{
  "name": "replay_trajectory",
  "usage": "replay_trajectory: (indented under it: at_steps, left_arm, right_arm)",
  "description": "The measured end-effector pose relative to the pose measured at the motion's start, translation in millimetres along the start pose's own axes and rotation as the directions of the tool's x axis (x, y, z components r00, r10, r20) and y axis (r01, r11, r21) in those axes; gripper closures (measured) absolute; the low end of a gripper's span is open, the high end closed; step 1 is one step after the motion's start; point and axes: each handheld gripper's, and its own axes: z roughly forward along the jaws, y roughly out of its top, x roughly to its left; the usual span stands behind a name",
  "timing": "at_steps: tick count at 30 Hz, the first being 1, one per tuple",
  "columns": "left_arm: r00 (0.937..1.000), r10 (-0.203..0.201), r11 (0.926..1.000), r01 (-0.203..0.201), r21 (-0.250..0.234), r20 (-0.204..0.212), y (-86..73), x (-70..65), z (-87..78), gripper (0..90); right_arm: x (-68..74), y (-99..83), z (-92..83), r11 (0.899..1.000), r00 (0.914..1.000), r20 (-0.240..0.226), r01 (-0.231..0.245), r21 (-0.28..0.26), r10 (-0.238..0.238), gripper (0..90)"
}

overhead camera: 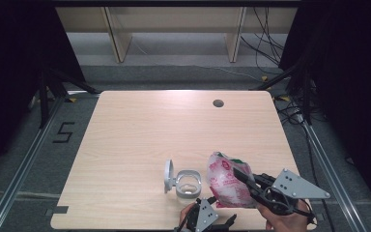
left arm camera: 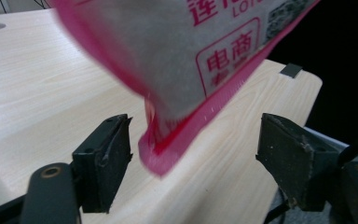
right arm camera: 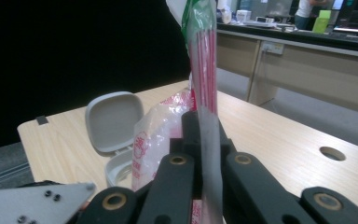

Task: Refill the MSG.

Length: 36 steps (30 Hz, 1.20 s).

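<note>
Pouch [overhead camera: 226, 181] of pink-and-white plastic, red print and a green patch near its top, held up off the worktop [overhead camera: 140, 140] near the front edge, right of centre. Right gripper [overhead camera: 241, 175] has it: in the right gripper view the jaws are clamped flat together on a side edge of the pouch [right arm camera: 204, 70], which stands up from between them as a thin pink strip with green at the top. A hand [overhead camera: 285, 222] carries that gripper in from the lower right, grey three-cornered plate on top.

Left gripper [overhead camera: 204, 215] sits low at the front edge, just below the pouch. Its jaws stand wide apart; in the left gripper view a pink sealed corner of the pouch [left arm camera: 182, 135] hangs down into the gap between them, nearer one jaw, touching neither as far as I can tell.

Just left of the pouch, a small grey container [overhead camera: 187, 182] rests on the worktop, its hinged lid [overhead camera: 168, 175] swung up and standing open. Whether it holds anything, I cannot tell.

Farther back, a round cable hole [overhead camera: 218, 103] in the worktop.
</note>
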Motion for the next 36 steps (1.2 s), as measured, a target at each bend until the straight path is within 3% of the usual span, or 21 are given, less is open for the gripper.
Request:
replay_trajectory:
  at_steps: [1,2,4,5,6,7,8,11,13,14,17,19,21,23,24,26,28,29,33,34,36]
  left_arm:
    - [0.9999,0.000,1.0000,0.000,-0.001,0.014,-0.4,1.6,-0.1,28.1]
    - [0.9989,-0.038,0.9977,0.040,-0.055,0.026,-1.7,0.8,0.8,35.5]
    - [0.9994,-0.033,0.9967,0.034,-0.073,0.008,-1.8,3.0,-0.6,44.1]
    - [0.9989,-0.044,0.9956,0.045,-0.082,0.015,-2.0,5.3,-1.8,49.0]
    - [0.9979,-0.059,0.9935,0.061,-0.096,0.029,-3.2,7.5,-0.5,52.7]
    - [0.9984,-0.053,0.9934,0.055,-0.101,0.022,-4.1,8.1,0.2,56.5]
    - [0.9998,-0.022,0.9971,0.021,-0.073,-0.004,-4.7,9.9,-1.4,58.9]
    - [0.9998,-0.021,0.9964,0.021,-0.082,0.001,-5.6,8.5,-1.9,64.4]
    - [1.0000,0.000,0.9961,0.000,-0.089,0.000,-5.1,7.0,-2.9,66.3]
    - [1.0000,-0.005,0.9941,0.005,-0.109,-0.002,-5.1,5.4,-2.3,66.9]
    - [0.9996,0.019,0.9939,-0.021,-0.109,-0.020,-4.6,4.9,-2.1,68.6]
    - [0.9993,0.017,0.9961,-0.020,-0.086,-0.034,-4.1,4.8,-4.0,69.4]
    - [0.9996,-0.006,0.9951,0.003,-0.099,-0.028,-4.4,4.6,-2.6,69.9]
    - [0.9994,-0.001,0.9958,-0.002,-0.091,-0.033,-4.0,5.9,-3.1,70.2]
    - [0.9994,0.000,0.9960,-0.003,-0.089,-0.034,-3.5,6.6,-2.9,70.3]
    - [0.9992,-0.017,0.9932,0.012,-0.115,-0.036,-3.7,7.1,0.5,70.4]
    - [0.9986,-0.015,0.9954,0.010,-0.095,-0.051,-2.8,7.6,-0.2,70.6]
    - [0.9986,-0.028,0.9938,0.024,-0.109,-0.045,-3.1,7.4,1.7,70.8]
    - [0.9981,-0.021,0.9957,0.016,-0.091,-0.058,-2.7,8.0,2.0,71.2]
    - [0.9984,-0.032,0.9931,0.027,-0.114,-0.046,-3.1,7.4,5.0,71.3]
    - [0.9977,-0.024,0.9950,0.017,-0.098,-0.064,-2.1,5.9,5.0,71.6]
  right_arm:
    - [0.3,-0.1,1.5,1.000,0.9996,-0.007,0.026,-0.005,-0.026,90.0]
    - [3.3,-0.7,2.5,1.000,1.0000,-0.002,0.005,-0.004,-0.005,90.0]
    - [3.2,-0.8,5.1,1.000,0.9997,-0.014,0.018,-0.001,-0.018,90.0]
    - [4.8,-1.4,6.3,1.000,0.9997,-0.022,-0.009,0.009,0.009,90.0]
    - [3.1,-1.2,7.2,1.000,0.9997,-0.016,0.018,0.006,-0.018,90.0]
    - [4.3,-1.3,9.5,1.000,0.9995,-0.032,-0.001,-0.005,0.001,90.0]
    - [4.9,-0.8,9.9,1.000,0.9992,-0.039,-0.008,0.008,0.008,90.0]
    - [4.6,2.6,14.4,0.998,0.9984,-0.014,0.054,-0.019,-0.054,90.0]
    - [6.5,4.6,15.5,0.999,0.9987,-0.033,0.038,-0.010,-0.038,90.0]
    - [7.2,6.6,16.1,0.999,0.9983,-0.037,0.045,-0.005,-0.046,90.0]
    - [9.7,11.0,19.6,0.998,0.9976,-0.024,0.066,0.012,-0.066,90.0]
    - [10.0,12.5,23.6,0.997,0.9965,-0.030,0.078,0.018,-0.078,90.0]
    - [10.7,13.2,28.4,0.997,0.9971,-0.033,0.070,0.023,-0.069,90.0]
    - [9.5,14.4,32.1,0.997,0.9971,-0.027,0.072,0.028,-0.071,90.0]
    - [10.2,14.9,35.3,0.998,0.9986,-0.027,0.047,0.033,-0.047,90.0]
    - [8.7,15.5,38.7,0.998,0.9974,-0.031,0.066,0.019,-0.065,90.0]
    - [9.7,16.3,42.0,0.998,0.9983,-0.029,0.052,0.029,-0.051,90.0]
    - [9.0,16.6,44.9,0.998,0.9977,-0.031,0.061,0.022,-0.060,90.0]
    - [12.2,16.9,49.9,0.998,0.9990,-0.035,0.029,0.053,-0.027,90.0]
    - [10.1,17.6,52.4,0.997,0.9971,-0.036,0.069,0.035,-0.067,90.0]
    - [10.9,18.1,55.5,0.997,0.9979,-0.029,0.059,0.048,-0.058,90.0]
